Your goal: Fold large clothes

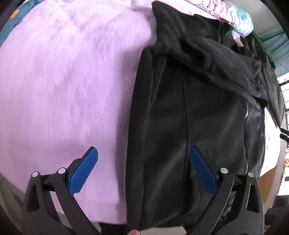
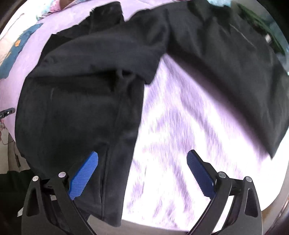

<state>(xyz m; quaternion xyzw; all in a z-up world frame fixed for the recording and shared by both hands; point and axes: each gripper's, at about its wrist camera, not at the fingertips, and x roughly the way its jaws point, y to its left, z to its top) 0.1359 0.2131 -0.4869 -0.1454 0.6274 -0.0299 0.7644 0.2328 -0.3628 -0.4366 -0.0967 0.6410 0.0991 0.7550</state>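
A large black garment lies on a lilac fuzzy blanket. One sleeve is folded across its upper body. In the right wrist view the garment fills the left and top, and its other sleeve stretches out to the right over the blanket. My left gripper is open and empty above the garment's left side edge near the hem. My right gripper is open and empty above the garment's right side edge near the hem.
A floral bundle of fabric lies at the far end of the bed. A blue patterned cloth lies at the far left. The bed's near edge runs along the bottom. The other gripper's tip shows at the left.
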